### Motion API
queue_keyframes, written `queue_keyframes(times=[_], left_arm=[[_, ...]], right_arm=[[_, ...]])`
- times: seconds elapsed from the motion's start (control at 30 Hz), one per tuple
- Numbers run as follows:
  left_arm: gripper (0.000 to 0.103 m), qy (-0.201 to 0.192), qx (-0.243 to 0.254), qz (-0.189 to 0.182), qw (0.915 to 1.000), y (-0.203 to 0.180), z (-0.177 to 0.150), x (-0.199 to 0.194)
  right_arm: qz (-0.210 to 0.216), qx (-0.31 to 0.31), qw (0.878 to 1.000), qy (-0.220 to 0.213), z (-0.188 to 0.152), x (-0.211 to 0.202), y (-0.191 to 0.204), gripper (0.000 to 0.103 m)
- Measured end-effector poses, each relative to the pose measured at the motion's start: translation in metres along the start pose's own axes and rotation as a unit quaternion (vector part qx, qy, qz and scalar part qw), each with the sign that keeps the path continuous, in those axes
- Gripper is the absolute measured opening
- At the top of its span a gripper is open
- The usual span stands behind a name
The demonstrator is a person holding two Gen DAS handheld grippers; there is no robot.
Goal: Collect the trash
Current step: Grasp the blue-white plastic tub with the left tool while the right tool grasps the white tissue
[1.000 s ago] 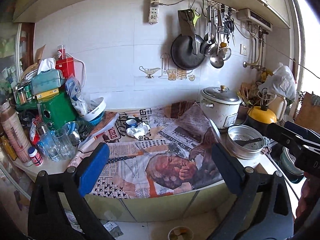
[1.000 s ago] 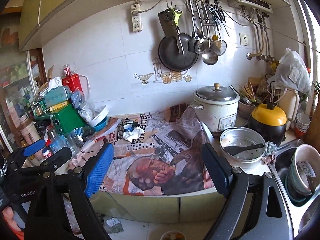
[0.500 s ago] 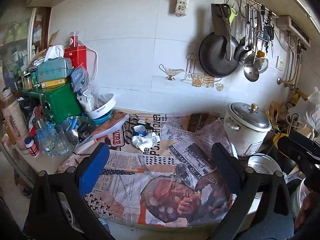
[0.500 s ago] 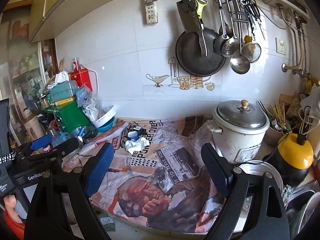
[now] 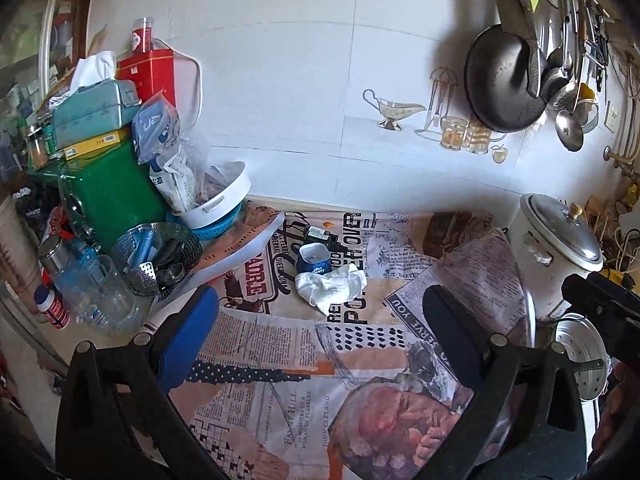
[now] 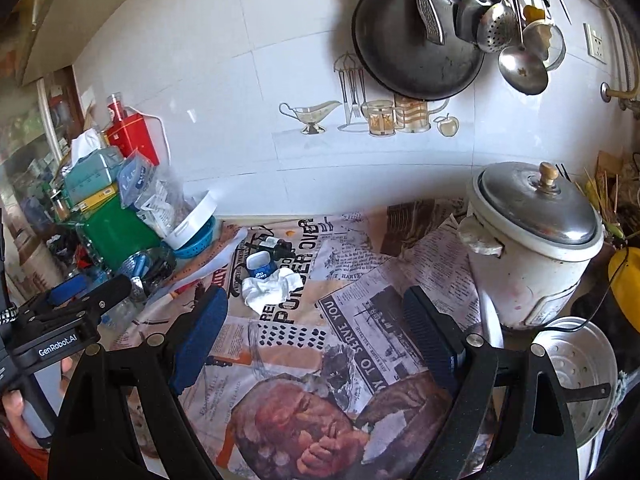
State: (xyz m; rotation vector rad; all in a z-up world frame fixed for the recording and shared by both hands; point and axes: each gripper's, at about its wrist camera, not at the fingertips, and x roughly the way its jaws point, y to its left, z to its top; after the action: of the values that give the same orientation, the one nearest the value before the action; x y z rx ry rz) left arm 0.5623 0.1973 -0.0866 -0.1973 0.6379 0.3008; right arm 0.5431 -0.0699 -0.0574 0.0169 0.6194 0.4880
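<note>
A crumpled white tissue [image 5: 331,286] lies on the newspaper-print cloth [image 5: 280,344], touching a small blue and white cup [image 5: 315,261] just behind it. The same tissue [image 6: 269,286] and cup [image 6: 260,266] show in the right wrist view. My left gripper [image 5: 320,316] hangs open over the cloth, short of the tissue, nothing between its fingers. My right gripper [image 6: 316,320] is open too, with the tissue ahead and to its left. The left gripper's body [image 6: 60,320] shows at the left edge of the right wrist view, with a hand on its handle.
A white rice cooker [image 6: 532,240] stands at the right, a perforated metal steamer pot [image 6: 576,364] in front of it. At the left are a green box [image 5: 108,192], a tissue box [image 5: 90,110], glass jars [image 5: 92,284] and a white bowl [image 5: 218,200]. Pans and ladles [image 6: 416,40] hang on the wall.
Both grippers have moved forward and a little down toward the counter, so the tissue and cup look larger and nearer. The floor below the counter edge is out of sight now. Both stay open.
</note>
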Motion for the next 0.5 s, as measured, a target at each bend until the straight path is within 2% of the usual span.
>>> queue_keyframes(times=[0.2,0.5], left_arm=[[0.102,0.034,-0.011,-0.01,0.9993,0.054,0.025,0.073],[0.102,0.104,-0.02,-0.017,0.9942,0.106,0.02,0.169]], right_arm=[[-0.004,0.019,0.998,0.061,0.012,0.099,0.028,0.087],[-0.019,0.048,0.987,0.15,0.001,0.253,0.043,0.087]])
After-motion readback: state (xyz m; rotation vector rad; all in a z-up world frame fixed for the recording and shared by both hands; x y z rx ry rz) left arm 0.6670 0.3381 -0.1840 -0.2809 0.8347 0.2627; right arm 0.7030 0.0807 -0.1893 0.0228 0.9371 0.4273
